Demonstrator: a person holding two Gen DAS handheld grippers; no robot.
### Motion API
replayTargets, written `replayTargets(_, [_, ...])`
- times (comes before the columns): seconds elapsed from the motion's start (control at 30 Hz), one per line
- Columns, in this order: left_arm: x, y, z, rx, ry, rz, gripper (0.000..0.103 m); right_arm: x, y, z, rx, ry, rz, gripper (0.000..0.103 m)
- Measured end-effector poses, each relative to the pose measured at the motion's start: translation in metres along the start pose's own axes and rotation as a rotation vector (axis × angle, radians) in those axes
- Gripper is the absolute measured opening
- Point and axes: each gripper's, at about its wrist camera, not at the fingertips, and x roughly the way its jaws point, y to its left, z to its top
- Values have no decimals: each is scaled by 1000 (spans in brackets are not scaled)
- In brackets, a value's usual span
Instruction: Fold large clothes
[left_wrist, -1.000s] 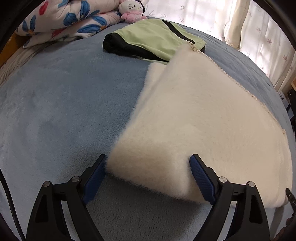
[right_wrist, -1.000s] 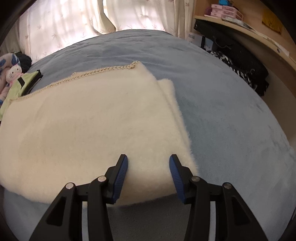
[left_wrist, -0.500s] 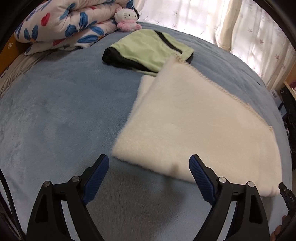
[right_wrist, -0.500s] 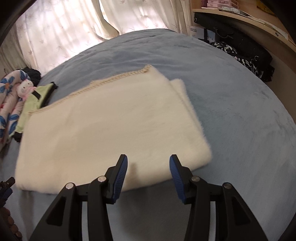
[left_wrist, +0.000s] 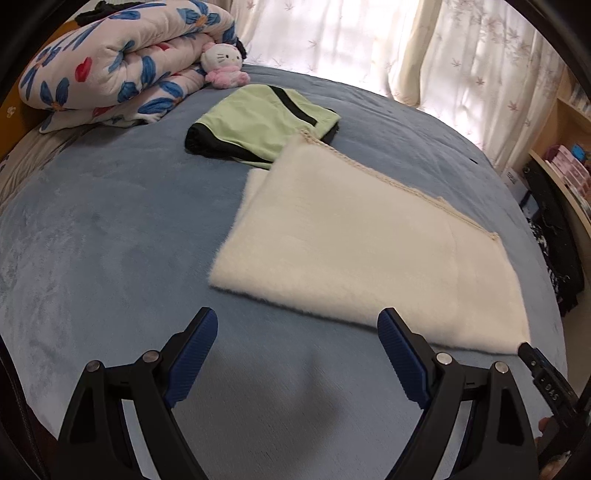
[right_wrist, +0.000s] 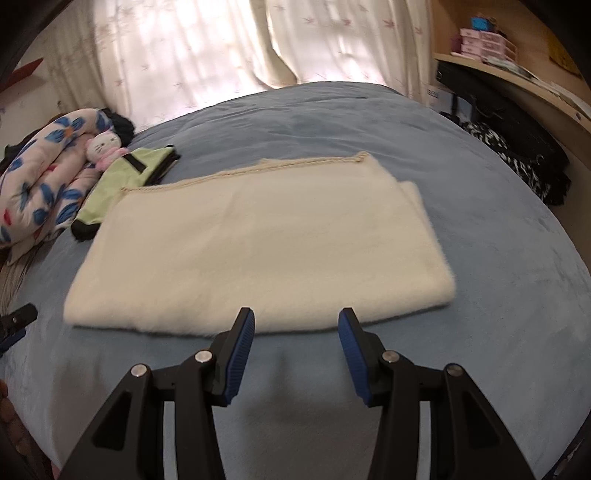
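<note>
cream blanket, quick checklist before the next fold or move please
1. Cream blanket lies flat and folded on the blue bed cover: ok.
2. Left tongs open, nothing between them: ok.
3. Right tongs open, nothing between them: ok.
4. Layers aligned: not ok, a lower layer sticks out on one side.
5. Clear of the green garment: not ok, the blanket's far corner overlaps it.
6. Underside smooth: cannot tell.
</note>
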Motion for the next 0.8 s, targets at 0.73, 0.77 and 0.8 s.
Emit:
replayTargets(0.73, [105, 45, -26, -346, 154, -453, 88, 24, 44, -15, -136, -10, 50, 48])
replayTargets(0.77, [113, 49, -22, -369, 151, -464, 88, 25, 46, -15, -141, -14, 52, 48])
replayTargets(0.8, [121, 53, -18, -397, 143, -476, 88, 27, 47, -14, -147, -21, 54, 48])
